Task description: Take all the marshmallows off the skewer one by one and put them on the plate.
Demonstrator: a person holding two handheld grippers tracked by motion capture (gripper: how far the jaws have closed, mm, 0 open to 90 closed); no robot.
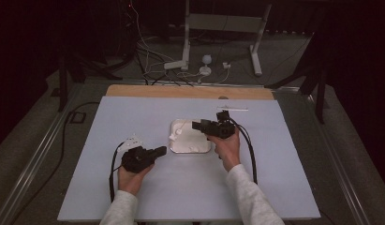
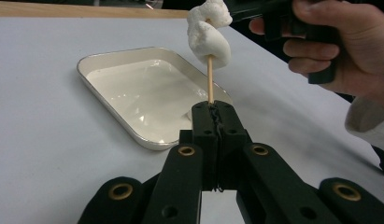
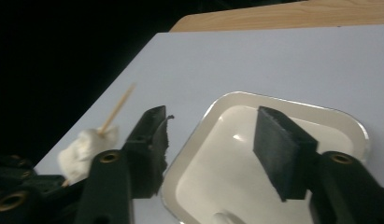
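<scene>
In the high view the person's two forearms in pale sleeves are coming in from the near edge of a light grey-blue table top (image 1: 134, 187), each hand wrapped around a black gripper. The left hand (image 1: 130, 178) is sitting low and close to the person, palm up under its tool, and is aiming the left gripper (image 1: 161, 151) forward and to the right, toward the near left corner of a white tray (image 1: 199, 149) that is lying flat near the middle of the table. The right hand (image 1: 226, 146) is reaching farther forward, just beside the tray's right edge, and is pointing the right gripper (image 1: 196, 125) leftward over the tray's far half.

In the left gripper view the left gripper (image 2: 213, 109) is pinching a thin wooden skewer (image 2: 210, 81) between its closed jaws, with the stick standing nearly upright out of the tips. Two white marshmallows (image 2: 208, 32) are sitting threaded on the upper part of the skewer, raised above the tray (image 2: 110, 109), whose shallow glossy inside is showing behind and to the left. The right hand (image 2: 339, 42) is curling around its black tool at the upper right, close to the marshmallows.

In the right gripper view the right gripper (image 3: 210, 140) is hanging with its jaws spread wide and nothing between them, directly above the tray (image 3: 283, 105). To the left, beyond the tray's rim, the marshmallows (image 3: 84, 149) are showing with the skewer (image 3: 117, 109) tip poking out at a slant, blurred
</scene>
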